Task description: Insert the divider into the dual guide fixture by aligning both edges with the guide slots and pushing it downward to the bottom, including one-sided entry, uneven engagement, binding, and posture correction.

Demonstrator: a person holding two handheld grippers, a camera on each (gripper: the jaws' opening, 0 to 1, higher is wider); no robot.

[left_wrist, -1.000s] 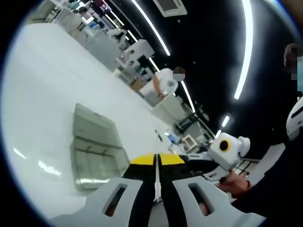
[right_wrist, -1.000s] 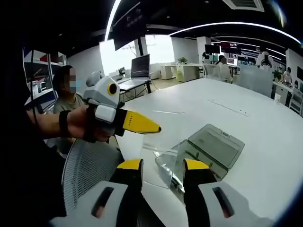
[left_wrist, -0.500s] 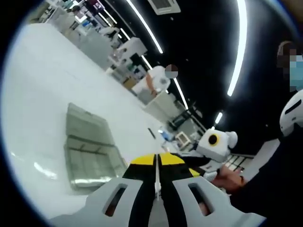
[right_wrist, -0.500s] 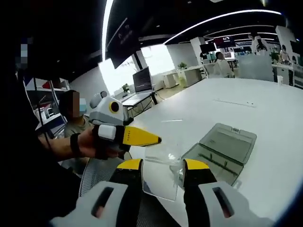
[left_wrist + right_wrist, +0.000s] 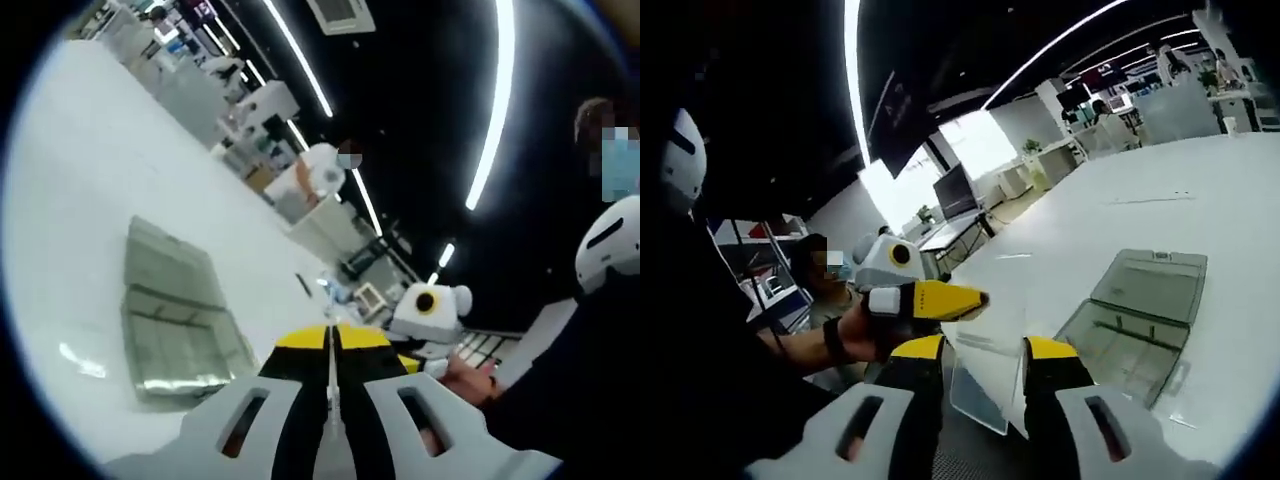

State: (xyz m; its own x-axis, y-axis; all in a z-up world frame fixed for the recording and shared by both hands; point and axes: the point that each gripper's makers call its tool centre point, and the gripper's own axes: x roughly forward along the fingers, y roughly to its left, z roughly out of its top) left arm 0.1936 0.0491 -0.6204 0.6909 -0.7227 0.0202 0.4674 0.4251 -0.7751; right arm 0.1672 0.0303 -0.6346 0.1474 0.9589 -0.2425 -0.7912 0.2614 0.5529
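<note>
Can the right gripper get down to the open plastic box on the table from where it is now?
Probably yes. The right gripper hangs open above the table edge, with the box lying ahead, lid open. Only the clear divider, held by the left gripper, crosses between its jaws.

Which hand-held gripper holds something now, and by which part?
The left hand-held gripper pinches the clear divider by its upper edge. The right hand-held gripper is open around the sheet, not clamping it.
</note>
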